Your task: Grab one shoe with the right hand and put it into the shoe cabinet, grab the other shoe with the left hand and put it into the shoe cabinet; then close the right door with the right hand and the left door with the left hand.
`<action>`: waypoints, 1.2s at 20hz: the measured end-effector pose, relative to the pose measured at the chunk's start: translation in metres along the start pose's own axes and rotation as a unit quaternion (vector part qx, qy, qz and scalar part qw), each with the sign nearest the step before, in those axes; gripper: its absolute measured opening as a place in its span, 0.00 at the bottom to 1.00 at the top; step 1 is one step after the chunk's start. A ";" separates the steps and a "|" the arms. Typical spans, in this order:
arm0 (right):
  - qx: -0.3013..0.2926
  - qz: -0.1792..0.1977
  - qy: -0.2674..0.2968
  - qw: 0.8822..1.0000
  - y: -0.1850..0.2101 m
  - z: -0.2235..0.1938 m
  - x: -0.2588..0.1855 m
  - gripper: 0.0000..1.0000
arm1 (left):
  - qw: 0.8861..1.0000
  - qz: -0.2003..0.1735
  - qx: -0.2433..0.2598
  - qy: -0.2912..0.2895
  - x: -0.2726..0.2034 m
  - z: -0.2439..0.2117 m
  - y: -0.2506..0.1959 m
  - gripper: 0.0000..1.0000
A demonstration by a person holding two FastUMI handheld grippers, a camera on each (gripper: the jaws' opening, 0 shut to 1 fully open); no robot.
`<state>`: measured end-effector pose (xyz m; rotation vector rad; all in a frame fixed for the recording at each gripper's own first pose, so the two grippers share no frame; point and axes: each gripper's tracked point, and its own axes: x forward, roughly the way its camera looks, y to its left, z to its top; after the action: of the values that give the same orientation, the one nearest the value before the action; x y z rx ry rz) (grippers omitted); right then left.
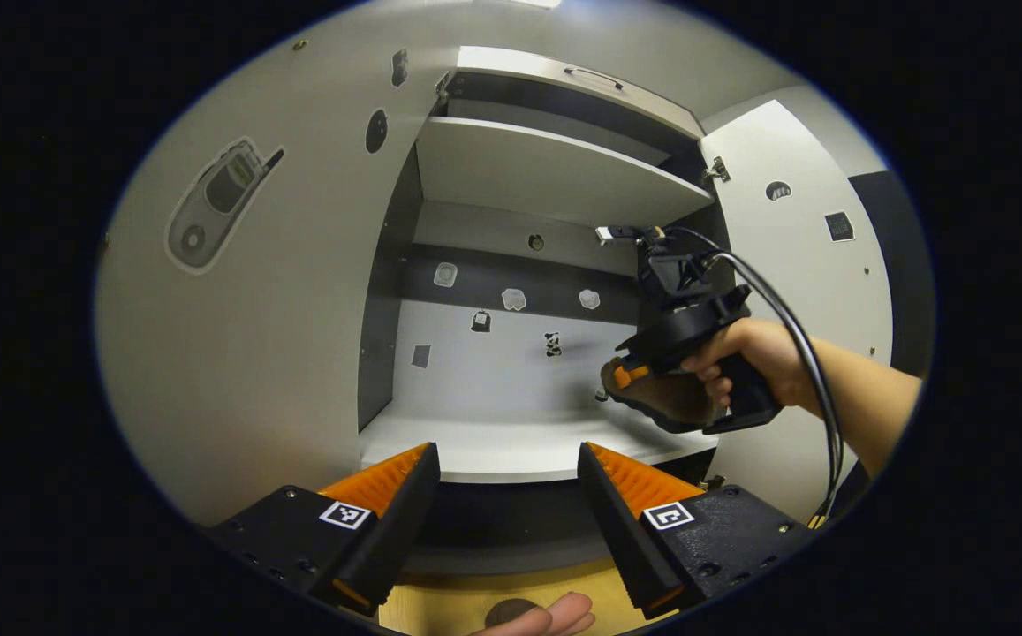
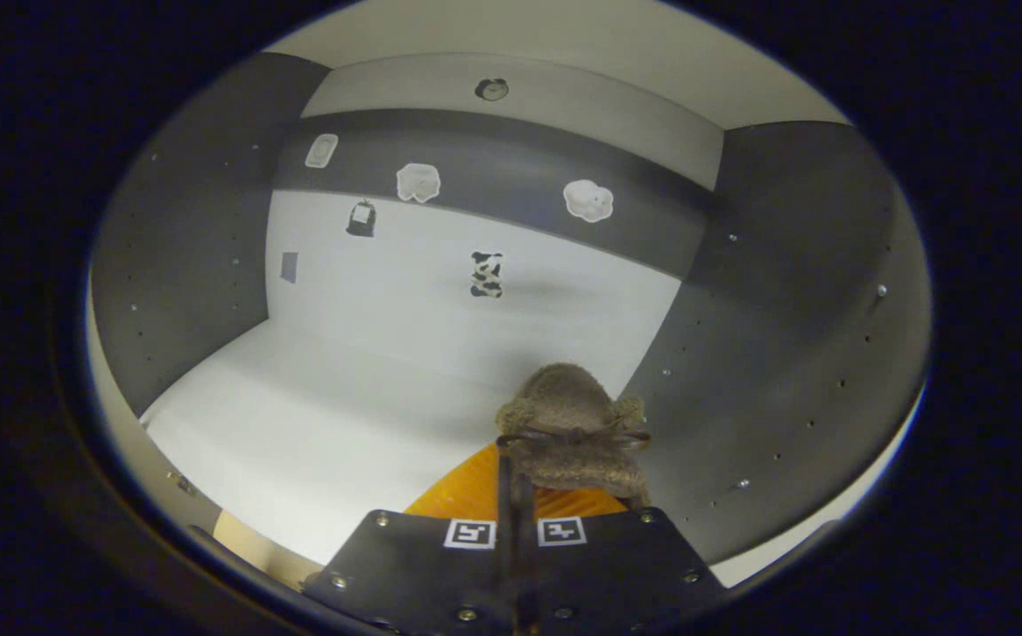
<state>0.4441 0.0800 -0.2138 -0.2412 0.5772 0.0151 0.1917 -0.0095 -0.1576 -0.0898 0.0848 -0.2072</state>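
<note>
On my left gripper view I see the cabinet (image 1: 511,446) straight ahead with both doors swung out: the left door (image 1: 254,291) fills the near side and the right door (image 1: 806,265) stands beyond the opening. My left gripper (image 1: 508,477) hangs in front of the lower shelf edge with its fingers spread wide and nothing between them. Below it there is a strip of wooden floor (image 1: 440,609) and a fingertip (image 1: 555,616) at the bottom rim. Farther in, a hand (image 1: 753,353) holds the right gripper (image 1: 643,375) at the right side of the opening, just above the lower shelf, and a brown shoe (image 1: 665,402) sits in its grip; a black cable (image 1: 806,353) loops back from it along the forearm. On my right gripper view the right gripper (image 2: 518,481) is inside the lower compartment, its fingers drawn close together and pinching the fuzzy brown shoe (image 2: 568,424) at its collar, toe pointing toward the back wall. The shoe is close to the grey right side panel (image 2: 793,353), over the white shelf (image 2: 316,415); I cannot tell whether its sole touches the shelf. Small stickers (image 2: 486,274) dot the back wall.
</note>
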 end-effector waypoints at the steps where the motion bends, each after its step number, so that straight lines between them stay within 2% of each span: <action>1: 0.003 0.004 0.001 1.000 0.001 -0.001 0.007 0.03 | 1.000 0.000 0.000 -0.001 0.000 0.000 0.001 0.96; 7: 0.026 0.011 -0.002 1.000 -0.006 -0.007 0.042 0.05 | 1.000 0.010 0.003 0.006 0.006 -0.006 0.007 0.96; 8: 0.034 0.014 -0.003 0.999 -0.008 -0.006 0.039 0.15 | 1.000 0.012 0.003 0.010 0.008 -0.008 0.007 0.96; 10: 0.055 0.011 -0.002 0.998 -0.013 -0.007 0.036 0.19 | 1.000 0.014 0.004 0.014 0.011 -0.011 0.008 0.96; 11: 0.068 0.011 -0.005 0.998 -0.015 -0.007 0.032 0.28 | 1.000 0.017 0.004 0.016 0.013 -0.012 0.008 0.96; 14: 0.081 0.047 -0.013 0.996 -0.004 -0.006 0.011 0.76 | 0.999 0.024 0.006 0.020 0.015 -0.016 0.011 0.96; 15: 0.075 0.052 -0.019 0.996 -0.001 -0.006 0.002 0.77 | 0.999 0.027 0.005 0.023 0.016 -0.018 0.011 0.96; 17: 0.048 0.037 -0.046 0.997 -0.008 0.002 -0.019 0.84 | 0.999 0.033 0.003 0.031 0.017 -0.023 0.011 0.96; 18: 0.041 0.032 -0.064 0.997 -0.008 0.006 -0.032 0.97 | 0.999 0.036 0.000 0.035 0.018 -0.026 0.011 0.96; 21: 0.035 0.023 -0.116 0.992 -0.006 0.012 -0.087 0.99 | 0.998 0.028 -0.010 0.047 0.021 -0.032 0.002 0.96; 24: 0.047 0.010 -0.179 0.983 -0.008 0.008 -0.149 0.98 | 0.998 0.044 -0.001 0.044 0.019 -0.031 0.007 0.96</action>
<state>0.3246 0.0825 -0.1247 -0.1352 0.2206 0.0485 0.2088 -0.0092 -0.1905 -0.0781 0.1757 -0.1223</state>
